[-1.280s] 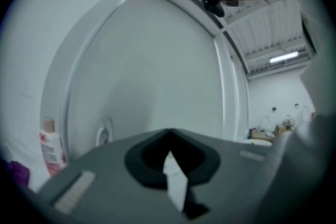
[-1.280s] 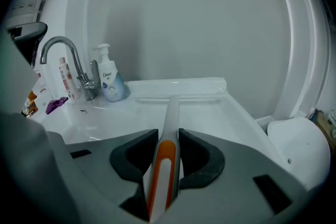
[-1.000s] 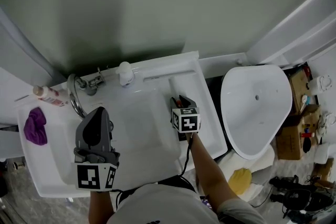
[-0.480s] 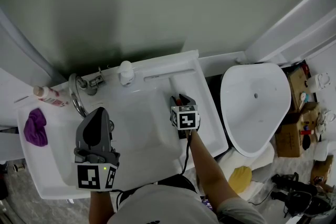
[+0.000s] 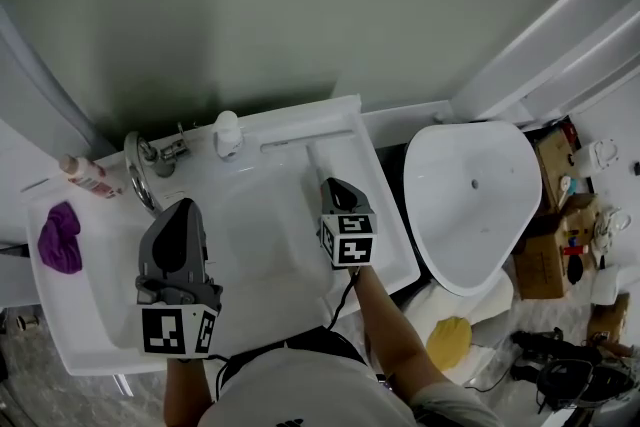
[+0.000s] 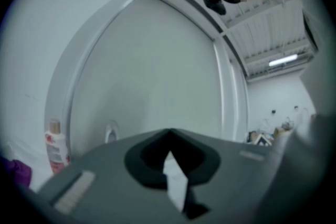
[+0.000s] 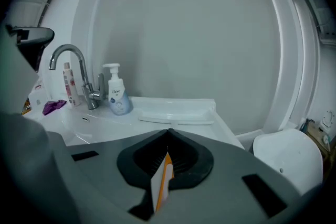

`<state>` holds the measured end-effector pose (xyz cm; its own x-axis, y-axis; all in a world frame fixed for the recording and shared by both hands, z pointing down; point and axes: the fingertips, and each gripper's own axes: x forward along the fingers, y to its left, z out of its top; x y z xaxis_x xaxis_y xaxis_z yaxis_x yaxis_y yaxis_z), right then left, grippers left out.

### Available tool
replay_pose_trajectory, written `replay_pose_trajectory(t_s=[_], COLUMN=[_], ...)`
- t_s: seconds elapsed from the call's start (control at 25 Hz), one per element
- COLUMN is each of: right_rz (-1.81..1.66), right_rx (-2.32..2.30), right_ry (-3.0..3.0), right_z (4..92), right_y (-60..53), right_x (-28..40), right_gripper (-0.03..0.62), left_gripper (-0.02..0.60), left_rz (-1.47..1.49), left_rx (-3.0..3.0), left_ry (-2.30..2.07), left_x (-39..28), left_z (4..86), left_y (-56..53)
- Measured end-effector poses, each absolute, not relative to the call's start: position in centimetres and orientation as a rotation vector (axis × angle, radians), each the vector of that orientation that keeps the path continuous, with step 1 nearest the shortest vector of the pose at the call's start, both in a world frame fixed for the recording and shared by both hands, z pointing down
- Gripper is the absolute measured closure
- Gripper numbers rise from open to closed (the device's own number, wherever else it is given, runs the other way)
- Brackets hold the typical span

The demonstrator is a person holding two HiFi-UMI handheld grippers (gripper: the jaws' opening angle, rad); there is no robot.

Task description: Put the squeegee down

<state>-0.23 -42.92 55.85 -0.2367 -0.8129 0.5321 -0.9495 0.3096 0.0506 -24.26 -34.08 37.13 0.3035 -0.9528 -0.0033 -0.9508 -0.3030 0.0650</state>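
**Head view.** I am holding my right tongs (image 5: 334, 185) over the right half of the white washbasin tabletop (image 5: 90, 315), with the jaws pressed together and nothing between them. The white flat-bladed squeegee (image 5: 305, 143) is lying on the rear ledge of the tabletop, at upper centre of the frame. Its blade is running along the ledge and its short handle is pointing down the frame toward the right tongs. I am holding my left tongs (image 5: 184, 207) over the left half of the basin, also with the jaws together and empty. A curved chrome faucet (image 5: 140, 170) and a white pump soap bottle (image 5: 228, 133) are standing on the ledge to the left of the squeegee. A white bottle with a pink label (image 5: 85, 175) and a crumpled purple cloth (image 5: 58, 237) are sitting at the far left of the tabletop. A white toilet with its lid down (image 5: 470, 205) is standing at the right, beside the washbasin.

**Right gripper view.** The closed jaw tips are lining up with the squeegee (image 7: 176, 115), which is resting flat beyond them at centre frame. The faucet (image 7: 73, 68) and soap bottle (image 7: 116, 97) are appearing at left.

**Left gripper view.** The jaws are meeting at lower centre, facing a pale grey wall. The pink-labelled bottle (image 6: 55, 144) is showing at lower left.
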Motion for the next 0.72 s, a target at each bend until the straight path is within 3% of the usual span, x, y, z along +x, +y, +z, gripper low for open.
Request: replay_pose_trajectory(t_s=[0.72], right_rz=[0.218], right_rx=[1.642], right_ry=[-2.395], right_z=[43.9], right_y=[-34.0], right_x=[2.7], right_gripper=[0.592], left_gripper=[0.573], left_rz=[-0.144], left_rx=[2.563], left_ry=[-1.865], left_x=[-19.5], left_z=[32.9], left_y=[-28.3])
